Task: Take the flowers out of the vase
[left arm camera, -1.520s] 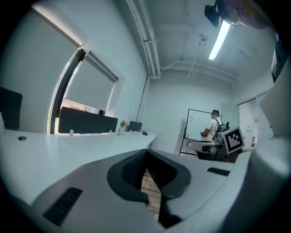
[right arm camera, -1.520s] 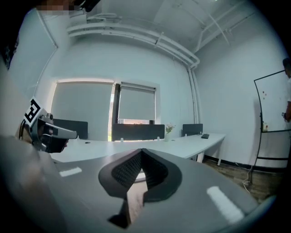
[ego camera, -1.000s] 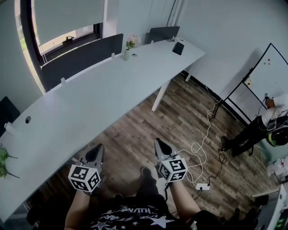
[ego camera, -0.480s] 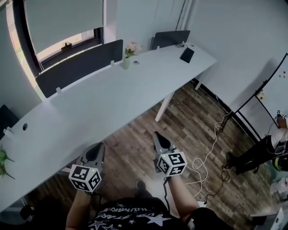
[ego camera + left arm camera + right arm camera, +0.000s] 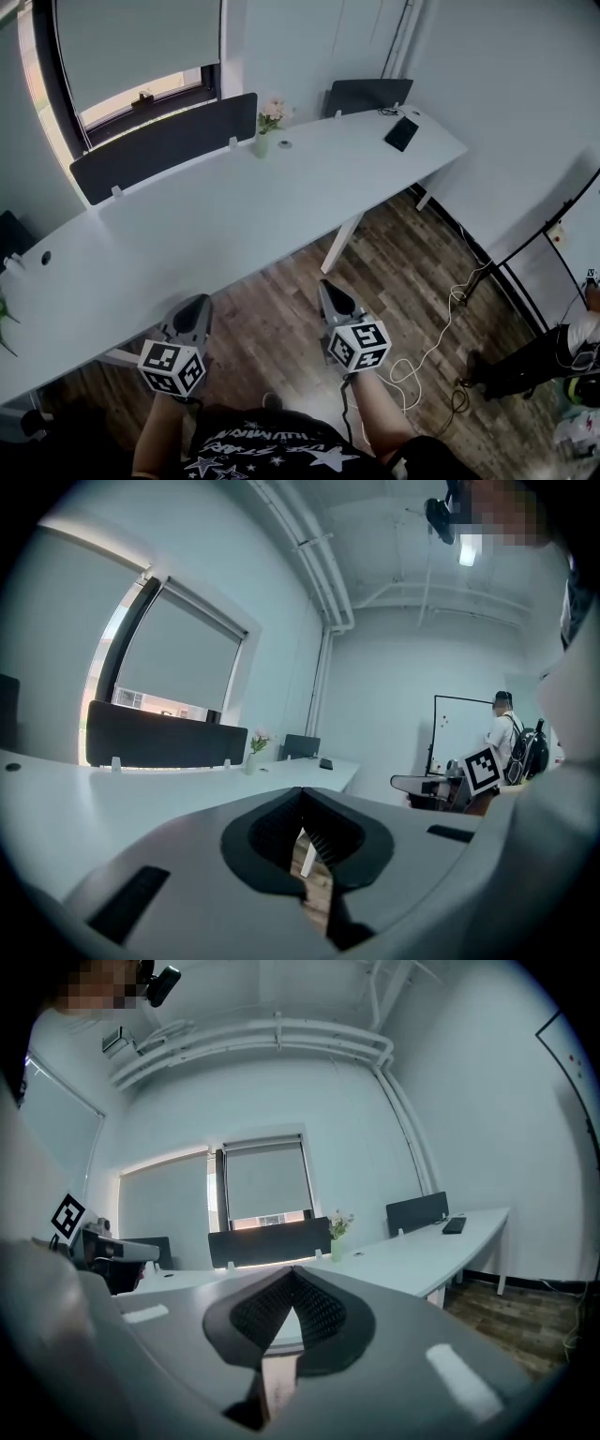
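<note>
The left gripper (image 5: 198, 305) and the right gripper (image 5: 327, 287) are both closed tight, ribbed pads meeting with nothing between them. They are held side by side over the wooden floor (image 5: 281, 281), short of the near edge of the long white desk (image 5: 187, 225). The vase (image 5: 262, 144), small and pale green, stands well apart from them near the desk's far edge, just beside the right end of the dark divider screen (image 5: 164, 145). The flowers (image 5: 274, 111) stand upright in it, pale pink blooms above a little green; whether they are real or artificial is too small to tell. They will likely be very light, with thin, bendable stems and blooms that crush easily. The sound place to grip is the bunched stems just above the vase rim, not the heads, with a gentle squeeze. The vase looks light and smooth enough to tip or ride up with the stems, so the other gripper should probably steady its body. Both sets of jaws must open first.
</note>
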### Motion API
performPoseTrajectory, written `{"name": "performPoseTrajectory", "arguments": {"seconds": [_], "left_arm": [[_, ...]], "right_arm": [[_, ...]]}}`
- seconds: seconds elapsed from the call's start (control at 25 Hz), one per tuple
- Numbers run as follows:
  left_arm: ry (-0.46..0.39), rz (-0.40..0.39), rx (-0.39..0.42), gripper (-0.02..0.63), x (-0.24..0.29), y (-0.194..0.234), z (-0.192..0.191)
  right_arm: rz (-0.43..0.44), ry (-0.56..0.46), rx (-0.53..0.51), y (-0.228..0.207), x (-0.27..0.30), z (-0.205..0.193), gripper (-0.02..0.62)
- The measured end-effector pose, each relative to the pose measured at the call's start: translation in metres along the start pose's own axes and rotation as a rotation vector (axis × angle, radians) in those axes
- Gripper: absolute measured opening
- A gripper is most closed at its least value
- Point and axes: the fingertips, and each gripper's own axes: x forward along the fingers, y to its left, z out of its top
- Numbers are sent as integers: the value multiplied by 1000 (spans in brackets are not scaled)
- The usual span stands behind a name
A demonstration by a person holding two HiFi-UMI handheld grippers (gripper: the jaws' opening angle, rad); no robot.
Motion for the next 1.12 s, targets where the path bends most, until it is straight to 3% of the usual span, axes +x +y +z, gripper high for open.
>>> {"name": "performPoseTrajectory", "arguments": {"seconds": [0.28, 0.68, 1.12], "left_arm": [[17, 3, -6, 9, 32, -13, -1], [33, -23, -17, 9, 97, 15, 3], [12, -25, -2, 9, 187, 73, 37]], "right_arm": [[22, 26, 19, -28, 5, -4, 2], [-36, 52, 36, -71, 35, -5, 2], [-40, 44, 47, -113, 148, 22, 2]]}}
